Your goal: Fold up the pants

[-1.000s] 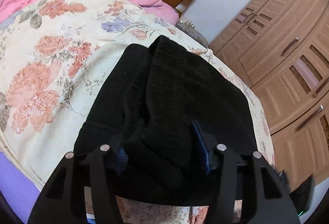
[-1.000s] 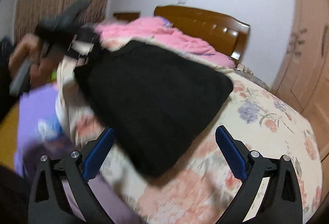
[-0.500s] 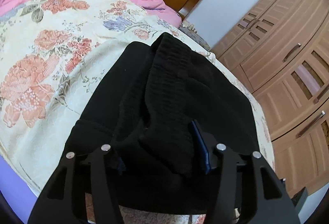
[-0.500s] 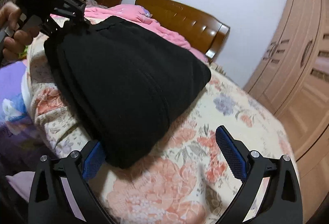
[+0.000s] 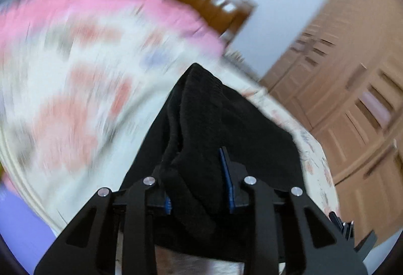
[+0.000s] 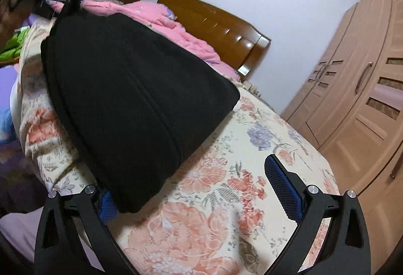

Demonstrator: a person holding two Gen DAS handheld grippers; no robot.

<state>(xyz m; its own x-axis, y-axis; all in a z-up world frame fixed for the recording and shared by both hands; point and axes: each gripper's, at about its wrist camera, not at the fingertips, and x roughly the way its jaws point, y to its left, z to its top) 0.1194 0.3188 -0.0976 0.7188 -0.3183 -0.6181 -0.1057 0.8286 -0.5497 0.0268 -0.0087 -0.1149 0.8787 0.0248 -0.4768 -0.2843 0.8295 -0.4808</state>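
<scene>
The black pants [image 6: 131, 98] lie folded in a thick stack on the floral bedspread [image 6: 226, 186]. In the left wrist view a bunched edge of the pants [image 5: 226, 123] fills the gap of my left gripper [image 5: 197, 193]. Its jaws are closing and both blue pads press the fabric. The right wrist view shows that same left gripper [image 6: 63, 0] at the far top corner of the stack, blurred and dark. My right gripper [image 6: 195, 196] stands wide open at the stack's near corner. The corner lies over the right gripper's left pad [image 6: 108, 207], and its right pad is clear over the bedspread.
A pink quilt [image 6: 163, 18] is heaped against the wooden headboard [image 6: 214, 20]. A tall wooden wardrobe [image 6: 352, 98] fills the right side. Green fabric [image 6: 12, 48] and purple bedding [image 6: 7, 83] show past the bed's left edge. A person's hand is at the top left corner.
The left gripper's jaws have narrowed onto the bunched pants edge, and its view now smears with motion. The right gripper has tilted and come closer, its left finger now at the stack's near corner.
</scene>
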